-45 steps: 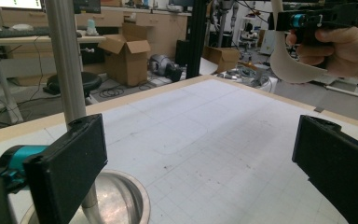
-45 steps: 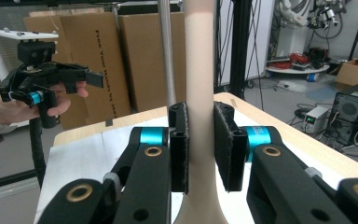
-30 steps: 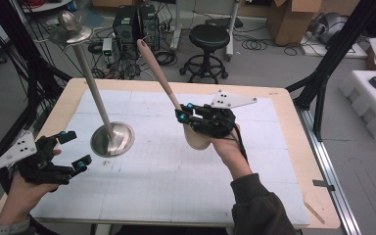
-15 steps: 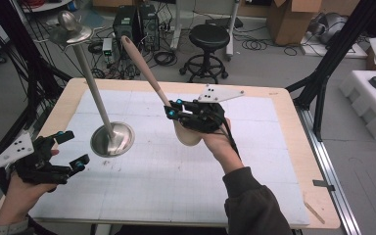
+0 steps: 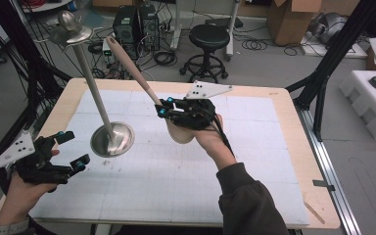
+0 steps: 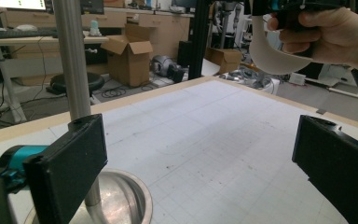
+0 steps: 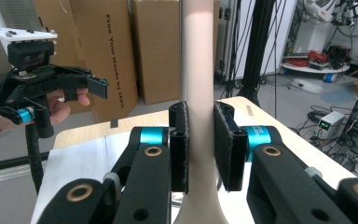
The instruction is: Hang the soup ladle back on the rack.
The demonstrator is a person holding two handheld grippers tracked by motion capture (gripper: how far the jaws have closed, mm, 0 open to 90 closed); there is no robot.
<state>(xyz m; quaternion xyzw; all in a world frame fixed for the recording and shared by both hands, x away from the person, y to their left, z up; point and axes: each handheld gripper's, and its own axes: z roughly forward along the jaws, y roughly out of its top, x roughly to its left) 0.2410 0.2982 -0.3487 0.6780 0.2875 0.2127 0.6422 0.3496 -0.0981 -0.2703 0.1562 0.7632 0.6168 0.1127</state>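
One table [image 5: 284, 147], topped by one white gridded mat [image 5: 176, 181]. One metal stand [image 5: 111, 138] with a round base and a tall pole. One beige long-handled tool [image 5: 142, 85]. Two handheld grippers: the left gripper [image 5: 67, 149] and the right gripper [image 5: 166, 108]. One black stool [image 5: 208, 36]. Three cardboard boxes [image 7: 107, 56] side by side in the right gripper view.

You have a table [image 5: 293, 147] with a pale wooden rim and a white gridded mat [image 5: 254, 161] covering most of its top. On the mat's left part stands a metal stand [image 5: 111, 138], its round dished base flat on the grid and its slim pole rising tilted toward the far left corner
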